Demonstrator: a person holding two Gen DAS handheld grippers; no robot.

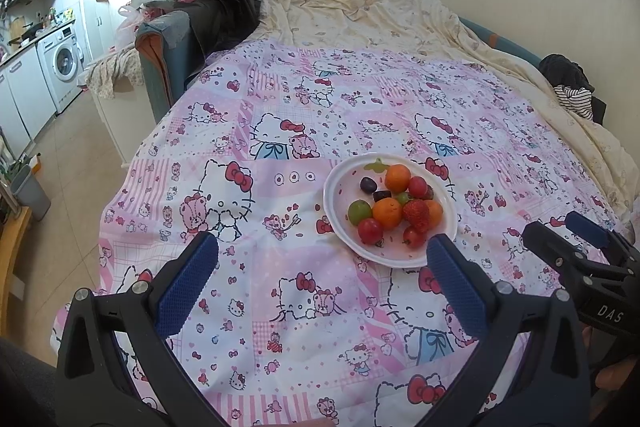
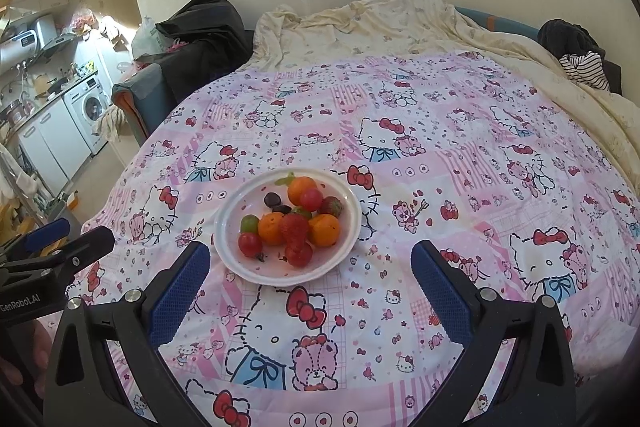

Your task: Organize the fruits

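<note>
Currently both grippers spread, empty: plate [image 2: 240, 263] of fruits lies ahead-left of right gripper [image 2: 310, 267], ahead-right of left gripper [image 1: 322, 265]; neither clearly nearer.

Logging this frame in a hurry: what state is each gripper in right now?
Left gripper: open, holding nothing, short of the plate of fruit.
Right gripper: open, holding nothing, also near the plate.

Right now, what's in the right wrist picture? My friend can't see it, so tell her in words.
A white plate of fruit sits on a pink cartoon-cat bedsheet: oranges, a strawberry, red tomatoes, a green fruit. The right hand-held gripper is open and empty near the plate.
</note>
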